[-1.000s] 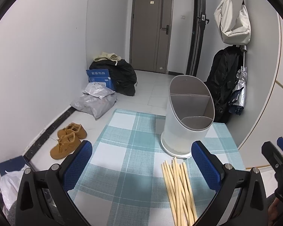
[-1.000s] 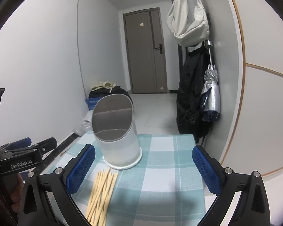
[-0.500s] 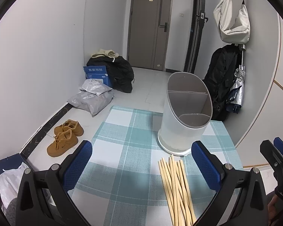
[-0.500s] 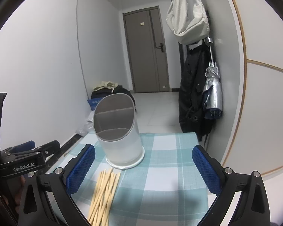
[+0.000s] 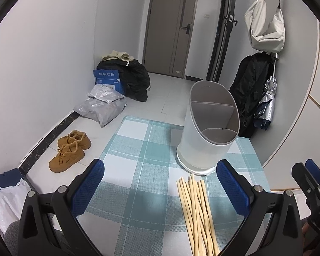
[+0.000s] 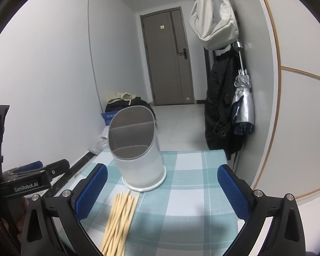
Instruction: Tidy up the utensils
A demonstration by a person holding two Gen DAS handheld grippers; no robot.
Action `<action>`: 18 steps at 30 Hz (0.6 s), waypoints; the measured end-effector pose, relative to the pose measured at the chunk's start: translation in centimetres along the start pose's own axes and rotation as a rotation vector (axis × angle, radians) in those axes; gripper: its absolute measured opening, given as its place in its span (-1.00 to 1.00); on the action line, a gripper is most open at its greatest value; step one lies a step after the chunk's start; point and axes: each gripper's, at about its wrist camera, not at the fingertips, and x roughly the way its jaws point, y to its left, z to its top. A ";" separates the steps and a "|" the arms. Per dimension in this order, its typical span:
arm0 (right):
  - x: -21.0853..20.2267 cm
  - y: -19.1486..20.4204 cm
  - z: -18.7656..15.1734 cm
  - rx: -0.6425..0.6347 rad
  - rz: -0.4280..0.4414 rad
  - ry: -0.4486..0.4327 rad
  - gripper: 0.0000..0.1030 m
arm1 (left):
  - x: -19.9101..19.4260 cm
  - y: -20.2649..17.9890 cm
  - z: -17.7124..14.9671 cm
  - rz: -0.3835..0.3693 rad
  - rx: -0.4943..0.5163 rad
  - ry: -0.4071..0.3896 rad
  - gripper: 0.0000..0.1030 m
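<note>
A loose bundle of pale wooden chopsticks (image 5: 197,215) lies flat on a teal-and-white checked tablecloth (image 5: 138,162), its far tips just short of the base of a white plastic utensil holder with a slanted grey-rimmed mouth (image 5: 207,128). The holder stands upright on the cloth and is split by inner walls into compartments; what can be seen of them is empty. In the right wrist view the same chopsticks (image 6: 119,215) look blurred, lying in front of the holder (image 6: 136,149) on the cloth (image 6: 192,183).

The left gripper (image 5: 160,187) hovers above the near part of the cloth with its blue-padded fingers (image 5: 88,187) spread wide and nothing between them; the chopsticks lie below, towards its right finger. The right gripper (image 6: 162,189) is likewise wide open and empty, its blue pads (image 6: 233,192) apart over the cloth, with the chopsticks below its left side.

Beyond the table, a pair of tan shoes (image 5: 69,149) sits on the pale tiled floor near grey plastic parcels (image 5: 102,108). A cream fabric bag (image 6: 213,19) hangs on the right wall above a dark jacket (image 6: 219,111) and a folded silver umbrella (image 6: 243,104).
</note>
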 end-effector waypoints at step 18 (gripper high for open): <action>2.6 0.3 -0.8 0.019 0.049 0.154 0.97 | 1.5 1.9 0.6 -0.016 -0.066 0.067 0.98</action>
